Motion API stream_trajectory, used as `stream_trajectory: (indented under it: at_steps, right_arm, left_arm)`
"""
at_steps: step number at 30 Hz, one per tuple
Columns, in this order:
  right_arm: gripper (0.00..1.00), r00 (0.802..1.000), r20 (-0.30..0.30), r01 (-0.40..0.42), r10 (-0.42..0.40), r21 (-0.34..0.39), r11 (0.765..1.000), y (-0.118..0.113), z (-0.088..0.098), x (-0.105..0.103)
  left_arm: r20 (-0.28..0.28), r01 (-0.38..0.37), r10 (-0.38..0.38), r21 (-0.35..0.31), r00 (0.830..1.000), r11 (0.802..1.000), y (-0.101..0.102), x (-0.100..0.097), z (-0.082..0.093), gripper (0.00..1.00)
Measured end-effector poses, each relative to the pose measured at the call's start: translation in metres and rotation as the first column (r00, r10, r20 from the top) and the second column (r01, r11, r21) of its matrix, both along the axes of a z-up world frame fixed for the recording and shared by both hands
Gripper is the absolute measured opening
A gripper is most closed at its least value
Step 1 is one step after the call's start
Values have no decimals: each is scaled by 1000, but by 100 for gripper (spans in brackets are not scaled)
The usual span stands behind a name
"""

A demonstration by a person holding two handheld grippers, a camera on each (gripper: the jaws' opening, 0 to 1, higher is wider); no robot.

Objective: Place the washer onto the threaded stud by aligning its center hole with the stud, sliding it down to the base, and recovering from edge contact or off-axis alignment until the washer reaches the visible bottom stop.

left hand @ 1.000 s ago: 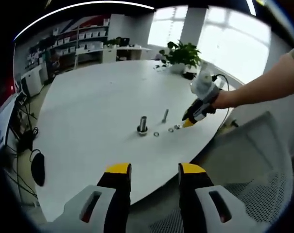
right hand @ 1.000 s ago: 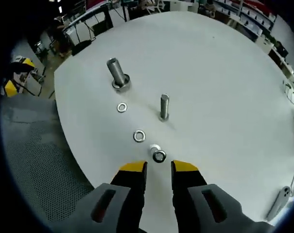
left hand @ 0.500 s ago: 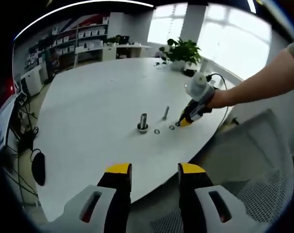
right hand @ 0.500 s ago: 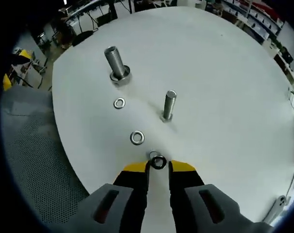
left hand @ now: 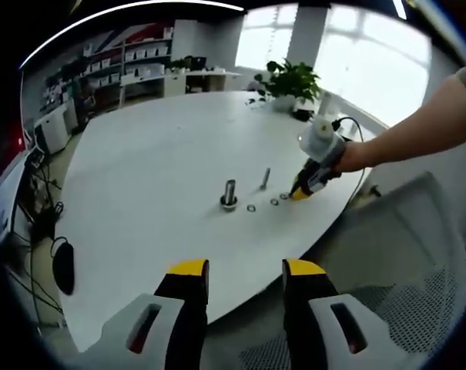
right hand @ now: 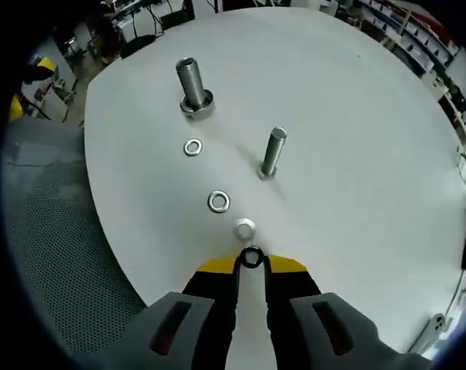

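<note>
Right hand-held gripper, yellow-tipped, closed on a small silver metal washer; washer pinched at the fingertips, standing on edge, hole facing the camera. Held just above the round white desk, near its edge. Directly ahead of the tips, a small white ring-shaped piece lying flat on the desk; beyond it a flat silver washer, then a second, smaller flat silver washer.

Two upright threaded pieces on the desk: a slim grey threaded stud to the right of the washer line, and a thicker grey threaded stud with a collar at its base farther off. Both bare of washers as far as visible. Which one is the target: cannot tell from the task sentence.

Left hand-held gripper, yellow-tipped, jaws apart, holding nothing, hanging off the desk edge, well apart from the parts. In the left gripper view, right hand-held gripper seen at the desk, beside the row of washers.

Progress, judged: pick-up done; carry to stud, hole alignment, slide down to base all left. Washer needs turning flat before dropping over a stud. Risk: rim catching on the stud top if off-axis.
</note>
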State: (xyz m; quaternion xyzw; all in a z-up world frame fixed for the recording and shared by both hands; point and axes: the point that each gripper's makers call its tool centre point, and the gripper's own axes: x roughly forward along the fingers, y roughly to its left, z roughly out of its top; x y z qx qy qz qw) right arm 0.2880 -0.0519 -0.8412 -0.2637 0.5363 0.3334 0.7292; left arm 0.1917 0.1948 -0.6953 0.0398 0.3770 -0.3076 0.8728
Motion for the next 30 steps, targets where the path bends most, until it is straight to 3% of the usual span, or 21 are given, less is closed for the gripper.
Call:
stream_trajectory:
  at_steps: [6,10,13,17,20,25,30]
  right_arm:
    - [15,999,-28,-26,26,-27,999,-6,1,-6]
    - [19,998,-61,11,-10,2,1000,-4,1,-8]
    - [19,997,-73,-7,7,-5,1000,-4,1,-6]
    - [16,997,-74,-7,4,-43,999,-5,0,-5]
    - [16,996,-75,-58,51,-89,994,-4,-2,-6]
    - [14,993,-114,15,-33,-158,987,-7,-1,-5]
    - [13,995,-88,-52,38,-164,985,-3,-1,-8]
  left_arm:
    - [1,-5,5,2,1000,1000,1,0,0,36]
    - [1,0,0,8,1000,1000,1,0,-1,36]
    - [10,0,0,12,1000,1000,1,1,0,36]
    - [11,3,-4,22,1000,1000,2,1,-1,36]
    - [17,0,-1,19,1000,1000,2,2,1,35]
    - [17,0,-1,19,1000,1000,2,2,1,36]
    - [17,0,0,24,1000,1000,2,2,0,36]
